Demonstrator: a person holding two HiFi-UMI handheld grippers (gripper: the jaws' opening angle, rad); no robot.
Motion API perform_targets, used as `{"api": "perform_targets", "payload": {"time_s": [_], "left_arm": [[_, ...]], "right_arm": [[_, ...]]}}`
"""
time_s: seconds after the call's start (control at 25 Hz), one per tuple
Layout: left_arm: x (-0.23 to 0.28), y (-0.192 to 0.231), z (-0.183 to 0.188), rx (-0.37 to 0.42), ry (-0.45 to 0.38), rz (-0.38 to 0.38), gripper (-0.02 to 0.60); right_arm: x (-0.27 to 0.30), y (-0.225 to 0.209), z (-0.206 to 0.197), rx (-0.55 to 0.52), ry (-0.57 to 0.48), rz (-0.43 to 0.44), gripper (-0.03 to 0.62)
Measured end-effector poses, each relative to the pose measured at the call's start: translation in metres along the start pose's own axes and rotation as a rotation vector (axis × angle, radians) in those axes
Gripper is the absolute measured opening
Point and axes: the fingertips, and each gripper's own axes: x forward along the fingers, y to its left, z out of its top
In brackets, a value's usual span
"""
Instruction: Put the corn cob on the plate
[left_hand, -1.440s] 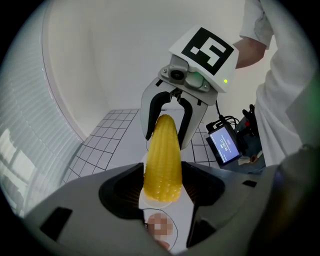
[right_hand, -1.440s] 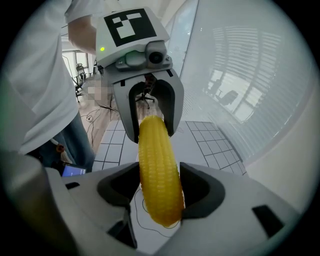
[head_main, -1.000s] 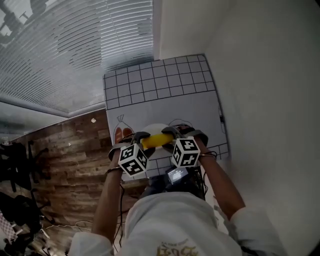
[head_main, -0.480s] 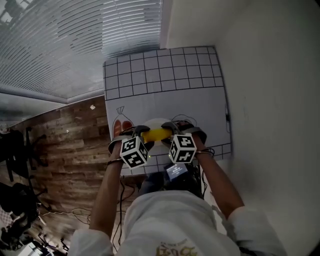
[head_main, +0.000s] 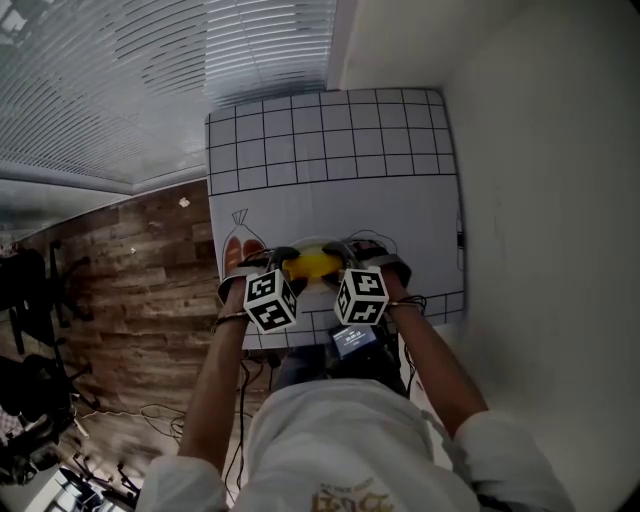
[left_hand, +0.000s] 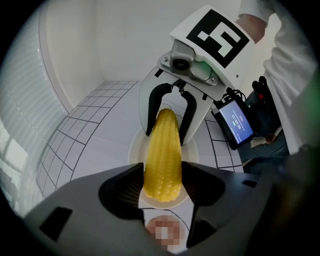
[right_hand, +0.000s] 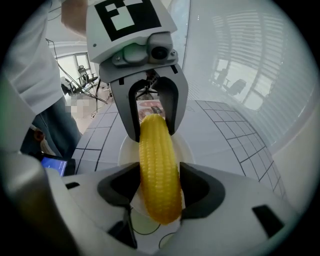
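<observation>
A yellow corn cob (head_main: 312, 266) hangs level between my two grippers, just above a white plate (head_main: 312, 246) on the grid-marked mat. My left gripper (head_main: 284, 264) is shut on the cob's left end, and my right gripper (head_main: 343, 260) is shut on its right end. In the left gripper view the cob (left_hand: 162, 150) runs from my left gripper (left_hand: 161, 186) to the right gripper's jaws, with the plate (left_hand: 134, 150) below. In the right gripper view the cob (right_hand: 159, 170) sits between my right gripper (right_hand: 159, 189) pads, over the plate (right_hand: 186, 148).
The white mat (head_main: 330, 160) has a black grid and printed outlines, among them a bag drawing (head_main: 242, 250) left of the plate. A small lit screen (head_main: 352, 341) sits at the table's near edge. A white wall stands to the right, wooden floor to the left.
Both grippers have sunk together with the corn cob held between them, bringing it closer to the plate. The grips have not changed.
</observation>
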Motion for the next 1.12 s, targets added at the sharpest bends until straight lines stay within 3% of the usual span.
{"api": "perform_targets", "payload": {"time_s": [0.6, 0.96, 1.12], "left_arm": [[0.000, 0.003, -0.001, 0.012, 0.000, 0.035, 0.245], [-0.014, 0.005, -0.010, -0.047, -0.028, 0.054, 0.255], [-0.025, 0.008, -0.011, -0.074, -0.052, 0.096, 0.255]], "right_arm": [[0.002, 0.000, 0.001, -0.008, -0.018, 0.007, 0.255], [-0.006, -0.003, -0.002, -0.006, -0.005, -0.024, 0.256], [-0.015, -0.006, -0.006, 0.001, -0.006, -0.051, 0.256]]}}
